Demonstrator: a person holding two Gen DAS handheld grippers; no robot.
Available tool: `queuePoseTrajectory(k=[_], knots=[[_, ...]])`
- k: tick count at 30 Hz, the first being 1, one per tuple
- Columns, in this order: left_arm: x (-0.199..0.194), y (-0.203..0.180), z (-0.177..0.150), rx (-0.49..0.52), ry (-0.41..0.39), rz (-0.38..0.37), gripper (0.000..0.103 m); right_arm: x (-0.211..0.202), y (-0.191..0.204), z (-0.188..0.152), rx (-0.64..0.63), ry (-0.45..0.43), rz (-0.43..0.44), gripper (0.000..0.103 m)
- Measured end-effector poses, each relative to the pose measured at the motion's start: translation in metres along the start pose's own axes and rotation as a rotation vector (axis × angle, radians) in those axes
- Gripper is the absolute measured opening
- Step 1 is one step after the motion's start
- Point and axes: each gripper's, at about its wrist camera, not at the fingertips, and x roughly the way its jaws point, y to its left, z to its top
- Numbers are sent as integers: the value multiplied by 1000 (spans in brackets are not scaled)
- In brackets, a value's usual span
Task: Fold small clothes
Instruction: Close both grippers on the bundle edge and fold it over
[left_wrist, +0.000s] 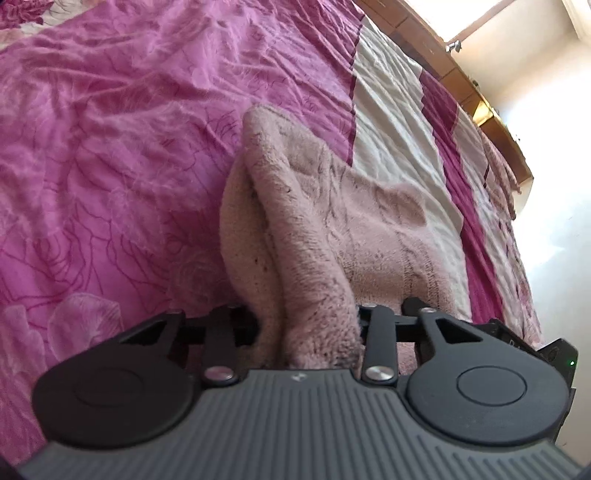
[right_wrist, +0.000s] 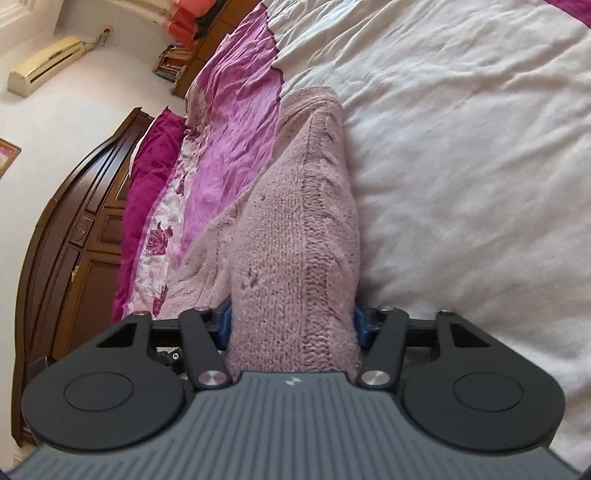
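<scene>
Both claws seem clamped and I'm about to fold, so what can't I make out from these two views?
- Left claw: fingertips buried in the pink knit garment, left wrist view.
- Right claw: pads hidden by the same knit, right wrist view.
- Garment's full outline: blocked by its bunched folds and both claw bodies.
- Neither claw shows in the other's view.

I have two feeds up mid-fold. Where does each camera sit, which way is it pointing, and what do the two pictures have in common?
Left wrist view: sits on the left gripper, looking forward and down along its black fingers at the fuzzy dusty-pink knitted garment bunched between them, over the magenta floral bedspread.
Right wrist view: sits on the right gripper, looking forward and down along its blue-padded fingers at the same knit, beside the cream quilt panel and dark wooden headboard.
Shared: the garment, gripped by both, and the bed. No hand shows.
</scene>
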Motion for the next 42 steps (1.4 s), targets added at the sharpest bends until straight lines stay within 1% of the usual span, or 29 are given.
queuePoseTrajectory(k=[2, 4, 7, 13, 18, 21, 25, 29, 33, 36, 38, 39, 42], knots=[[-8, -2, 1, -26, -19, -36, 37, -5, 2, 2, 29, 0, 22, 55], [-14, -5, 3, -40, -29, -63, 36, -13, 5, 5, 69, -5, 69, 53], [-21, -15, 3, -49, -28, -92, 36, -24, 11, 12, 95, 1, 112, 52], [-31, -45, -6, -35, -26, -139, 36, -57, 26, 24, 33, -6, 120, 52], [-33, -76, -22, 10, -26, -178, 36, -102, 30, 35, -40, -37, 122, 52], [-33, -94, -38, 50, -19, -194, 36, -132, 26, 36, -76, -57, 118, 52], [-29, -109, -61, 82, 15, -202, 36, -171, 10, 27, -107, -71, 93, 52], [-16, -118, -86, 138, 47, -178, 36, -192, -15, 13, -108, -78, 55, 52], [-3, -116, -108, 198, 77, -119, 37, -194, -46, -3, -67, -70, 4, 52], [2, -114, -121, 264, 85, -52, 41, -190, -63, -17, -59, -67, -44, 54], [1, -115, -126, 301, 78, -1, 47, -186, -72, -23, -65, -69, -86, 58], [0, -115, -128, 316, 73, 14, 49, -184, -76, -26, -65, -73, -100, 59], [-5, -119, -130, 354, 54, 65, 57, -187, -82, -33, -66, -94, -96, 64]])
